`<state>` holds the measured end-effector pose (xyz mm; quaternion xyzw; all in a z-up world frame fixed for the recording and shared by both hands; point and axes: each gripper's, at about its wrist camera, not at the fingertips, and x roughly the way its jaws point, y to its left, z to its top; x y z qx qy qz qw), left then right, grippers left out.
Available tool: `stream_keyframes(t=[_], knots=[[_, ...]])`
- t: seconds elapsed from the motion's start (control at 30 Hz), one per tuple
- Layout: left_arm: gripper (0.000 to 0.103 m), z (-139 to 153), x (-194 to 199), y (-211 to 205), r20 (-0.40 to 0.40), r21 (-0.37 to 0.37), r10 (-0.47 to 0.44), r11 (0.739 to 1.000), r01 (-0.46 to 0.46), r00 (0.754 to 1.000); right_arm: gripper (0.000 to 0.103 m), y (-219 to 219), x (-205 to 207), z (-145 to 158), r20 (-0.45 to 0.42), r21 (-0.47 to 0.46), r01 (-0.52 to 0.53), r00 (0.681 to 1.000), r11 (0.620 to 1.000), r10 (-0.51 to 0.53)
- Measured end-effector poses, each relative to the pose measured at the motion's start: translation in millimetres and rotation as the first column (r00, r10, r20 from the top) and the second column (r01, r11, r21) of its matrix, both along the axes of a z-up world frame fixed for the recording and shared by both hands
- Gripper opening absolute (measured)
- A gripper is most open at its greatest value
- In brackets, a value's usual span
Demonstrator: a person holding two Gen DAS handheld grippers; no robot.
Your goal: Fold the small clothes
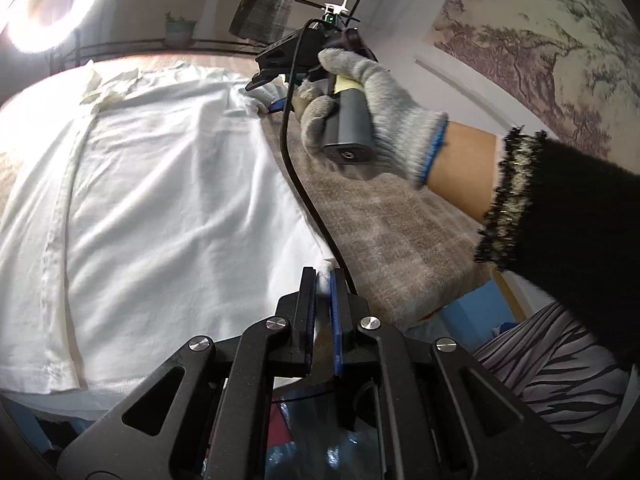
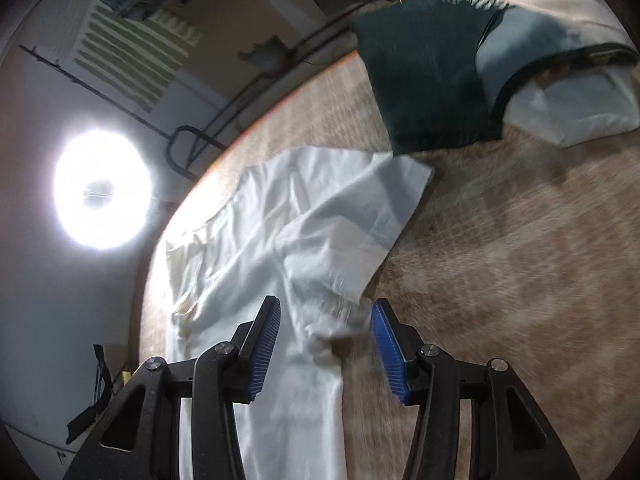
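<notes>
A white T-shirt (image 1: 160,200) lies spread flat on the beige tablecloth (image 1: 400,220). My left gripper (image 1: 323,280) is shut on the shirt's near right hem corner, with white fabric pinched between its pads. My right gripper (image 1: 266,98), held by a gloved hand (image 1: 372,92), sits at the shirt's far right edge near the sleeve. In the right wrist view the right gripper (image 2: 326,322) is open, its blue pads (image 2: 386,344) either side of the shirt's edge (image 2: 328,320) below the sleeve (image 2: 360,216).
A dark green garment (image 2: 428,80) and a light folded garment (image 2: 576,108) lie at the table's far side. A ring light (image 2: 104,188) glares at the left. The table edge (image 2: 208,168) curves past the shirt. The person's striped clothing (image 1: 560,360) is at the right.
</notes>
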<state>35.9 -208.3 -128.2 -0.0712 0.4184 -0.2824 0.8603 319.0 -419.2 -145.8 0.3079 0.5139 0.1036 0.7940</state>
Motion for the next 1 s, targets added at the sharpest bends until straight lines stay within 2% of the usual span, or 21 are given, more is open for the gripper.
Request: stream_keyframes(t=[0.03,0.17,0.27,0.43,0.53,0.63,0.8,0.9,1.0], knots=[[0.005,-2,1,2,-0.005,-0.005,0.002,1.000,-0.002,1.000,0.044,2,3,-4,-0.009,-0.011,0.003,1.000,1.000,-0.003],[0.005,-6,6,12,-0.038,-0.040,0.011,0.999,-0.012,0.999,0.017,7,10,-9,-0.006,-0.001,0.014,1.000,1.000,-0.014],[0.004,-6,5,21,-0.057,-0.071,0.025,0.997,-0.029,0.998,0.008,13,14,-1,0.010,-0.047,0.010,1.000,0.999,-0.010],[0.004,0,3,47,-0.082,-0.139,0.078,0.986,-0.089,0.994,0.007,39,18,27,0.060,-0.206,-0.028,0.997,0.978,0.041],[0.004,3,-1,60,-0.085,-0.156,0.113,0.980,-0.125,0.990,0.006,66,18,46,0.093,-0.324,-0.084,0.988,0.942,0.120],[0.004,1,-5,76,-0.105,-0.169,0.147,0.972,-0.164,0.984,0.006,93,20,57,0.109,-0.403,-0.129,0.976,0.906,0.188],[0.004,-8,-13,97,-0.138,-0.156,0.206,0.961,-0.227,0.969,0.006,141,21,63,0.123,-0.462,-0.202,0.950,0.863,0.288],[0.004,-14,-14,105,-0.153,-0.142,0.232,0.957,-0.254,0.961,0.006,170,22,55,0.110,-0.487,-0.261,0.928,0.833,0.355],[0.004,-23,-13,112,-0.181,-0.126,0.259,0.951,-0.284,0.949,0.007,189,24,44,0.089,-0.483,-0.310,0.913,0.819,0.398]])
